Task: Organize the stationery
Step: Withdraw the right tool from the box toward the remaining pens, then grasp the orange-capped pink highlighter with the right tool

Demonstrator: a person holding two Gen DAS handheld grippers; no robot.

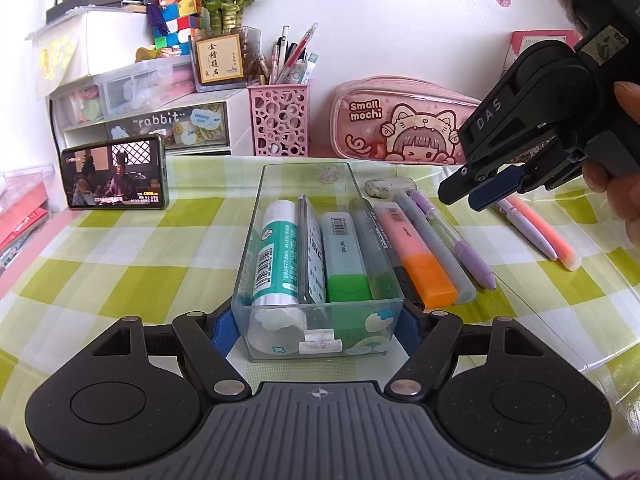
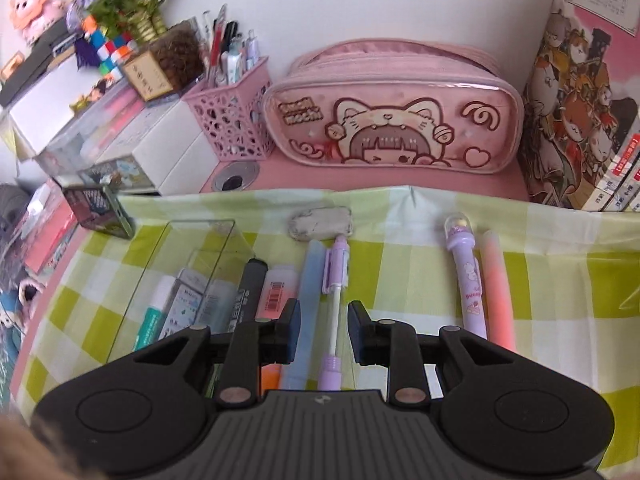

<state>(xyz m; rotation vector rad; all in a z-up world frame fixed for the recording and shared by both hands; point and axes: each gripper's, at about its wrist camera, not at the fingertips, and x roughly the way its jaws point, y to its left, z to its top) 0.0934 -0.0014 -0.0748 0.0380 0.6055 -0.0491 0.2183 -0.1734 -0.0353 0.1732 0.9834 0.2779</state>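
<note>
A clear plastic box [image 1: 304, 176] stands on the green checked cloth, and my left gripper [image 1: 318, 330] is shut on its near end. Inside lie a glue stick [image 1: 276, 252], a flat lead case [image 1: 314, 252] and a green highlighter [image 1: 344, 264]. Along its right wall lie a black marker [image 2: 248, 292], an orange highlighter [image 2: 280, 288], a light-blue pen [image 2: 310, 292] and a lilac pen [image 2: 336, 292]. My right gripper [image 2: 324, 320] hovers open above those two pens, touching nothing. A purple pen [image 2: 468, 276] and a pink highlighter [image 2: 498, 284] lie further right.
A worn eraser [image 2: 320, 222] lies behind the pens. A pink pencil case [image 2: 392, 116] and a pink pen holder [image 2: 232, 120] stand at the back. A phone [image 1: 116, 174] leans at the left by white drawers [image 1: 160, 120]. Books [image 2: 584, 120] stand at the right.
</note>
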